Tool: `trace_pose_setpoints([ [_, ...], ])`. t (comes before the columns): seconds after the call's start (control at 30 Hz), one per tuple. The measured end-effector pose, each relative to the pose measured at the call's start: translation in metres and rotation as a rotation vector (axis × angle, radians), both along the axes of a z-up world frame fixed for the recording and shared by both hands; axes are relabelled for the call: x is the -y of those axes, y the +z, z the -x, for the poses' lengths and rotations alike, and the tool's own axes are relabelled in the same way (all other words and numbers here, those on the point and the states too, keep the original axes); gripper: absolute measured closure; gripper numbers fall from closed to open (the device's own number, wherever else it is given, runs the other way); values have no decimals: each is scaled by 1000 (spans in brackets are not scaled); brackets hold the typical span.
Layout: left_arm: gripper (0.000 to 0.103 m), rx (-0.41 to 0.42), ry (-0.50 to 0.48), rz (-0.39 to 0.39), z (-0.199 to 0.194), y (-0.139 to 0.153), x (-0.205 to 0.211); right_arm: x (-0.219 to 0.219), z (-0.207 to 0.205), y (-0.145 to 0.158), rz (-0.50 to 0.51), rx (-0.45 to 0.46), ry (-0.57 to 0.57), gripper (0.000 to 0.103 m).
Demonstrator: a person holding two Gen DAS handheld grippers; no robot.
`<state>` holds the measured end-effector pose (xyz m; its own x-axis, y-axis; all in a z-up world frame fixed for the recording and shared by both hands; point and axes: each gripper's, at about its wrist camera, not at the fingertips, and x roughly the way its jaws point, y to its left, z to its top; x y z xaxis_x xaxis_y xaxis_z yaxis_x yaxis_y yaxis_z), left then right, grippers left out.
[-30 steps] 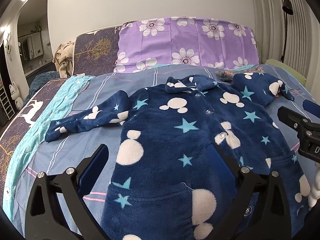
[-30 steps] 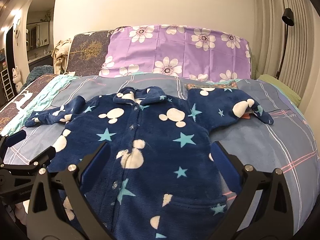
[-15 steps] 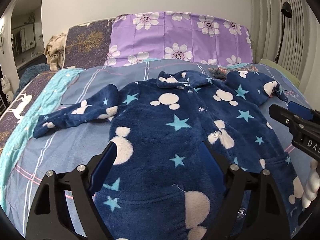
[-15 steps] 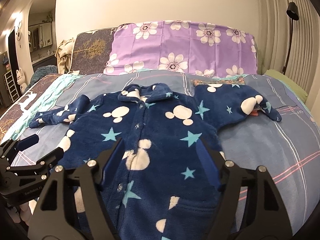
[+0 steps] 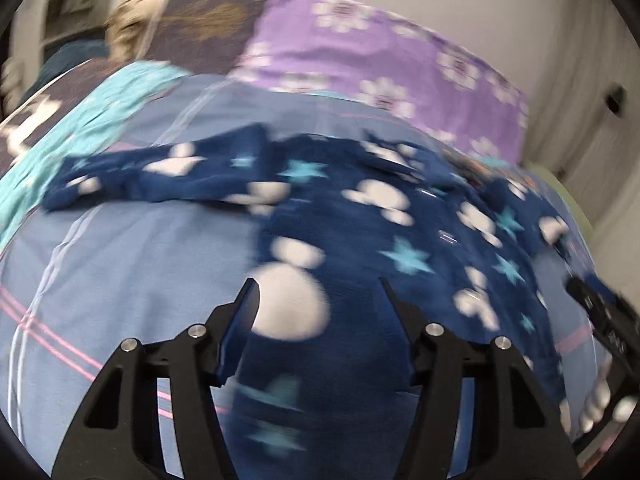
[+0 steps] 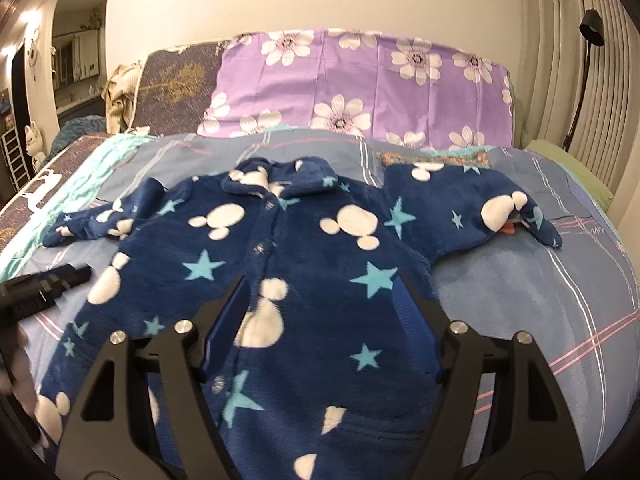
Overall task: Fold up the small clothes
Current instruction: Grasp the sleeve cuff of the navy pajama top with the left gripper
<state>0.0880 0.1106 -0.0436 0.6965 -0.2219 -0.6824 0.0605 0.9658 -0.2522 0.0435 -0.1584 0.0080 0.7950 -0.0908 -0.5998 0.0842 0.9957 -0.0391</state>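
One navy fleece pyjama top (image 6: pixel 304 276) lies flat, sleeves spread, on my blue striped bedsheet (image 6: pixel 520 312). My left claw (image 5: pixel 316 292) is closing above its hem edge, gripping nothing; my right claw (image 6: pixel 324 292) hangs released over its front. Purple flowered pillow (image 6: pixel 360 84) behind.

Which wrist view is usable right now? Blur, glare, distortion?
Left wrist view: heavy motion blur across the pajama top and pillow, only the left gripper is sharp. Right wrist view: mostly sharp, ceiling-light glare top left, fisheye bending at the edges, blurred left gripper at the left.
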Motion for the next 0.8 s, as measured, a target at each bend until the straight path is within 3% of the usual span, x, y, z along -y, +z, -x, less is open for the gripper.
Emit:
trace_pose_setpoints([
  [0.07, 43, -8, 81, 11, -11, -4, -32, 4, -6, -7, -3, -21, -5, 28],
  [0.13, 41, -34, 150, 78, -23, -10, -64, 10, -13, -13, -17, -44, -12, 29],
  [0.3, 31, -138, 385, 310, -61, -40, -149, 13, -27, -25, -20, -79, -4, 28],
  [0.43, 26, -170, 563, 516, -94, -66, -210, 12, -39, -30, -1, -95, 16, 28],
  [0.5, 24, -171, 625, 551, -104, -71, -225, 11, -42, -31, 1, -99, 21, 28],
  [0.6, 23, -205, 735, 518, -128, -78, -241, 13, -46, -34, -9, -101, 22, 27],
  [0.67, 24, -206, 782, 548, -136, -83, -252, 15, -47, -37, -13, -104, 19, 27],
  [0.7, 34, -193, 793, 561, -139, -83, -257, 17, -49, -39, -16, -108, 14, 27],
  [0.73, 73, -176, 795, 568, -142, -83, -259, 19, -50, -41, -24, -113, 8, 26],
  [0.77, 96, -168, 762, 575, -147, -82, -261, 21, -50, -42, -29, -118, 3, 26],
  [0.8, 96, -166, 745, 574, -151, -79, -260, 24, -51, -44, -34, -123, -5, 26],
])
